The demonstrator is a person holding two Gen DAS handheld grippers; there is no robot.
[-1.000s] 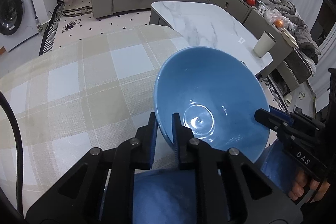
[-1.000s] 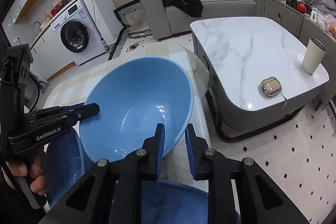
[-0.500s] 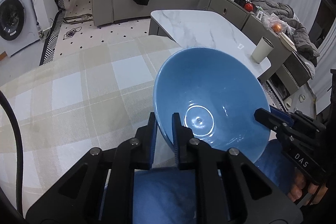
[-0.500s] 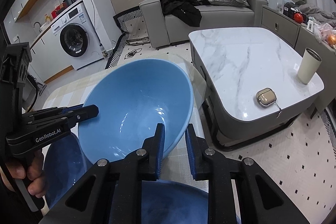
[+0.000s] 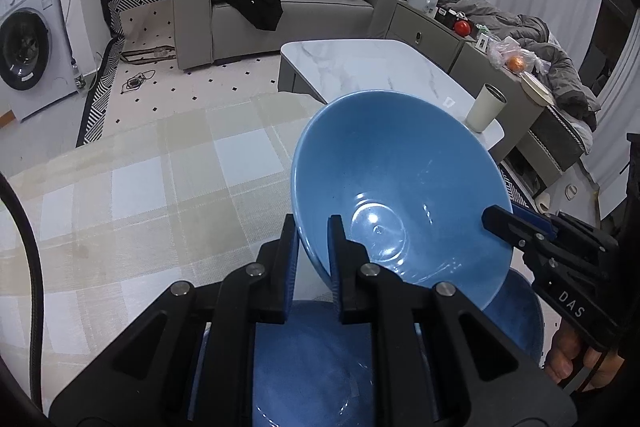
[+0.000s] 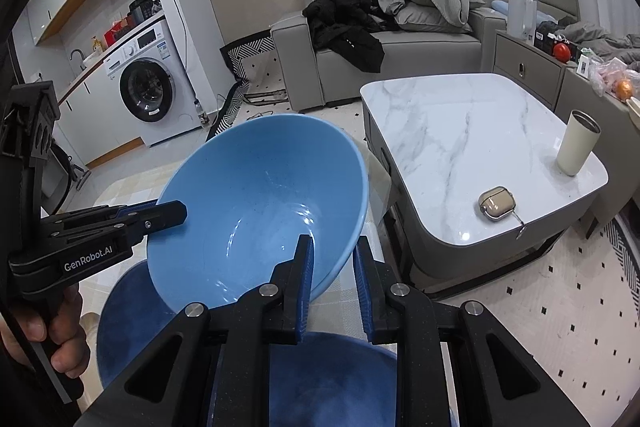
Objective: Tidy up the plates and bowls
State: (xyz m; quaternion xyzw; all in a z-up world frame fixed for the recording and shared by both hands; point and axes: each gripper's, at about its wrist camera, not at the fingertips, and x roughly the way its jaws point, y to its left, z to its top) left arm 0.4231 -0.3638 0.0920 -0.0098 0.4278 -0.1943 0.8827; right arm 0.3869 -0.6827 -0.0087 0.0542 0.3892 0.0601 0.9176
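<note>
Both grippers, left [image 5: 313,227] & right [image 6: 334,247], clamp bowl [image 5: 396,187] rim, mid-frame; dark plate [image 6: 128,323] below; cup [image 6: 576,143] right on marble table [image 6: 472,135].

My left tongs [image 5: 313,243] are clamped narrow, one finger either side of a rim, reaching forward and slightly right. My right tongs [image 6: 334,263] pinch the opposite edge, gap a little wider. Each hand [image 6: 60,339] wraps a handle below (only knuckles show, so the trigger squeeze is probably firm, not certain).
</note>
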